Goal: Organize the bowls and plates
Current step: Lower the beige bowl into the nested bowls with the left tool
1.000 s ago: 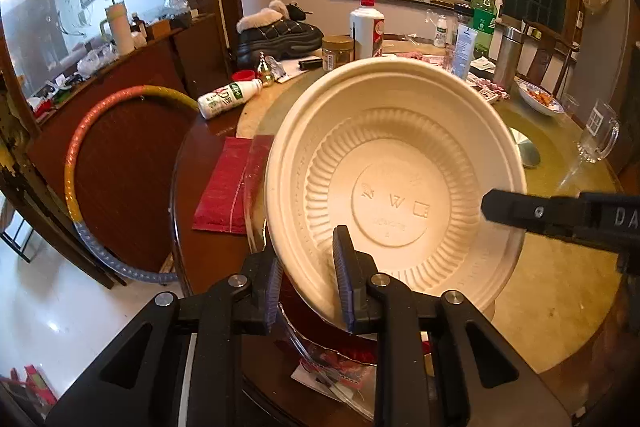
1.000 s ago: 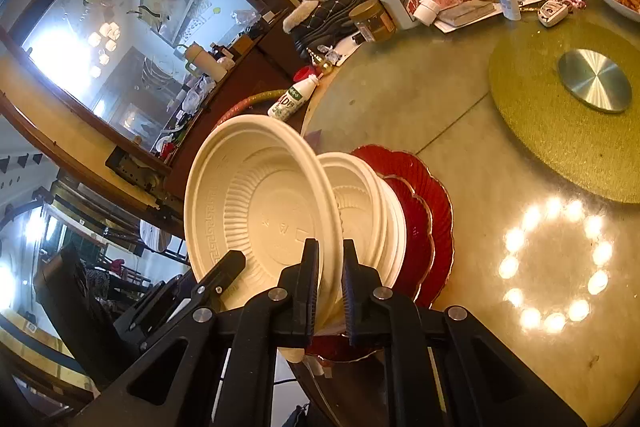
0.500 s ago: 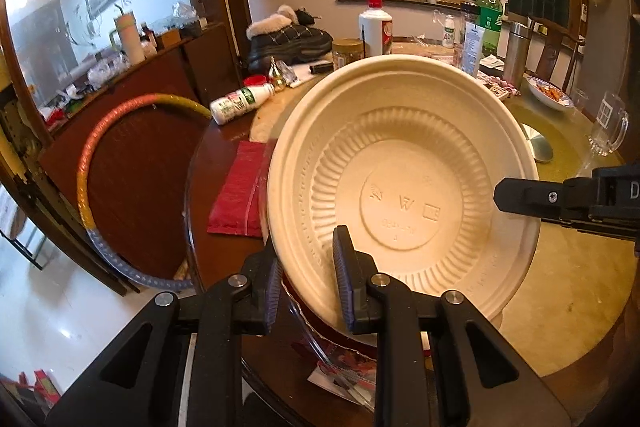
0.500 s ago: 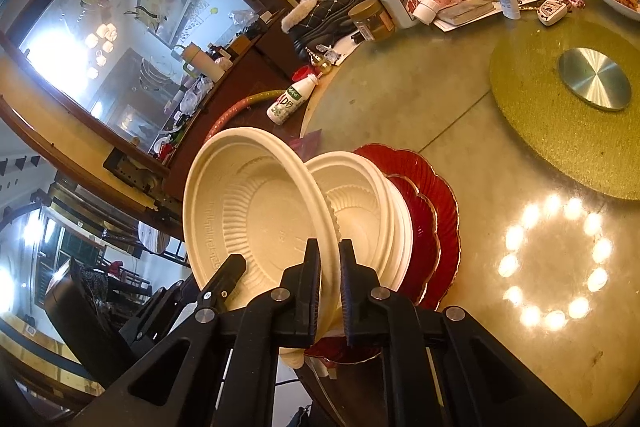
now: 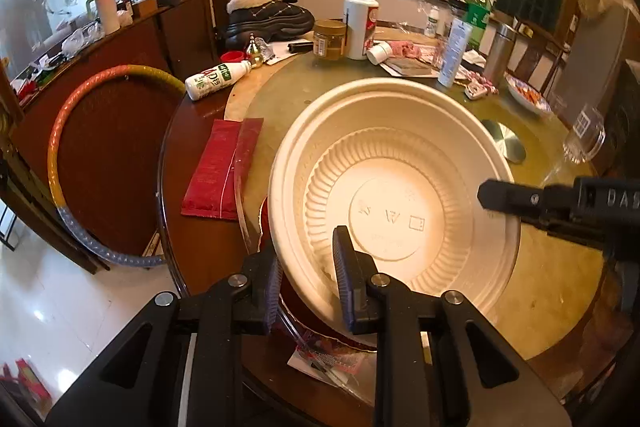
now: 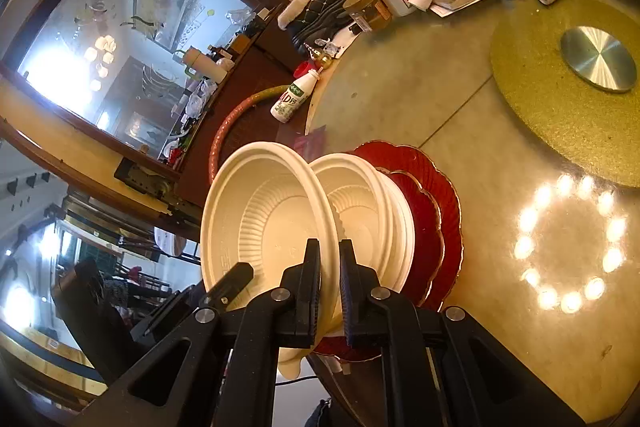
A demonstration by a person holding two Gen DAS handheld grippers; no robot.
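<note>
A cream ribbed disposable bowl [image 5: 394,195] is held tilted above the stack, and it also shows in the right wrist view [image 6: 264,223]. My left gripper [image 5: 306,277] is shut on its near rim. My right gripper [image 6: 330,283] is shut on its opposite rim and shows as a black arm [image 5: 560,205] at the right of the left wrist view. Beneath the bowl, more cream bowls [image 6: 360,211] are nested on two red scalloped plates [image 6: 436,211] near the table edge.
A gold turntable [image 6: 560,115] with a metal disc [image 6: 598,59] lies to the right. A fallen white bottle [image 5: 216,79], red packets [image 5: 220,171], jars, bottles and a black shoe [image 5: 268,19] clutter the far side. A glass mug [image 5: 584,139] stands right. A hoop [image 5: 76,155] leans left.
The held bowl has tipped flatter and come lower over the stacked bowls. Both grippers keep their hold on its rim.
</note>
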